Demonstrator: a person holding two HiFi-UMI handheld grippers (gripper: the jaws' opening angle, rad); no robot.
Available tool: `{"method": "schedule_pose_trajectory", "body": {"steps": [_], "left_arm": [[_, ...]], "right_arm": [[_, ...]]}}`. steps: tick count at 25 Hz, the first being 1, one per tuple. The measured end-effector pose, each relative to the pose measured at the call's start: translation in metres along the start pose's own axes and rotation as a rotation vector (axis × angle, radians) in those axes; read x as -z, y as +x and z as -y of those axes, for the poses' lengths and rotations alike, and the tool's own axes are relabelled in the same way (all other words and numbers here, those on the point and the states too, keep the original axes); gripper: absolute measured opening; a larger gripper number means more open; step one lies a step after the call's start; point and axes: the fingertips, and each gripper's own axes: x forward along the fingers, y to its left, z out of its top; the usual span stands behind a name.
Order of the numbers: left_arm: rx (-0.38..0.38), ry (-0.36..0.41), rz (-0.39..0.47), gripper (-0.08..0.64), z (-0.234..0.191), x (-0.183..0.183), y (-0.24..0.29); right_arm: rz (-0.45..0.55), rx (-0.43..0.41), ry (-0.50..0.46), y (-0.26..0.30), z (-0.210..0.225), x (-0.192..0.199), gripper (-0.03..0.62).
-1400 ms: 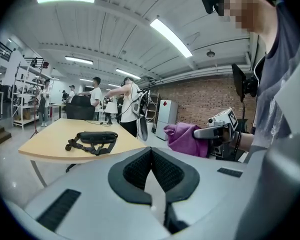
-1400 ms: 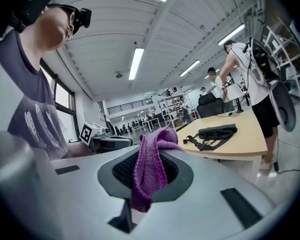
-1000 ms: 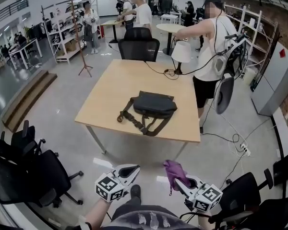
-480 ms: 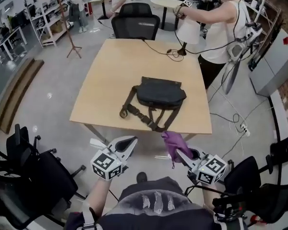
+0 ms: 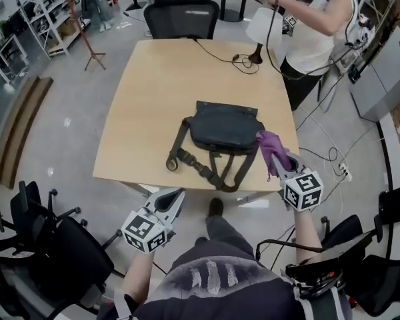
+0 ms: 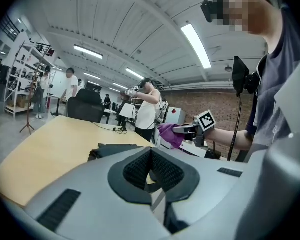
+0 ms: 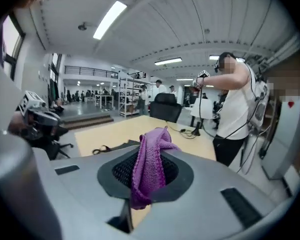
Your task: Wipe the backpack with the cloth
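Observation:
A dark backpack (image 5: 223, 129) lies flat on the wooden table (image 5: 140, 105), its straps (image 5: 207, 169) trailing toward the near edge. My right gripper (image 5: 279, 157) is shut on a purple cloth (image 5: 269, 143) and hovers at the backpack's right end, over the table's near right corner. In the right gripper view the cloth (image 7: 150, 166) hangs bunched between the jaws, with the backpack (image 7: 115, 147) beyond. My left gripper (image 5: 176, 195) is below the near table edge, shut with nothing in it. The left gripper view shows the backpack (image 6: 115, 150) and the right gripper (image 6: 182, 130) with the cloth (image 6: 169, 135).
A person (image 5: 313, 19) stands at the far right corner, handling a white lamp (image 5: 263, 27); its cable (image 5: 217, 49) runs across the far tabletop. A black office chair (image 5: 183, 9) stands behind the table. More chairs are at the near left (image 5: 47, 245) and near right (image 5: 387, 272).
I have come closer to the table. My right gripper has carried the cloth forward and up to the backpack's right end. The left gripper has stayed low, before the table edge.

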Motion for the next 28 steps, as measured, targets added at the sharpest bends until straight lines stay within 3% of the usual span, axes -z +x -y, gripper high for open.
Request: {"method": "schedule_pose_trajectory", "body": {"steps": [4, 6, 9, 14, 18, 23, 26, 28], "left_arm": [[-0.035, -0.022, -0.060, 0.006, -0.024, -0.001, 0.029], [-0.048, -0.019, -0.090, 0.006, -0.040, -0.008, 0.048], [-0.067, 0.011, -0.127, 0.006, -0.067, -0.026, 0.079], [-0.085, 0.033, -0.137, 0.006, -0.095, -0.053, 0.124], [-0.096, 0.004, -0.138, 0.006, -0.111, -0.055, 0.145], [-0.047, 0.002, -0.152, 0.006, -0.132, -0.054, 0.162], [0.001, 0.041, -0.127, 0.006, -0.150, -0.066, 0.166], [0.035, 0.052, -0.117, 0.006, -0.160, -0.073, 0.165]], "right_arm": [[-0.156, 0.178, -0.122, 0.071, 0.096, 0.038, 0.032], [-0.246, 0.187, -0.134, 0.113, 0.126, 0.069, 0.032], [-0.333, 0.136, -0.104, 0.175, 0.143, 0.106, 0.032], [-0.371, 0.039, -0.040, 0.208, 0.129, 0.121, 0.032], [-0.389, -0.064, -0.028, 0.208, 0.094, 0.118, 0.032], [-0.420, -0.127, -0.142, 0.215, 0.050, 0.111, 0.032], [-0.395, -0.141, -0.128, 0.230, 0.034, 0.092, 0.032], [-0.445, -0.141, -0.118, 0.225, 0.020, 0.092, 0.032]]}}
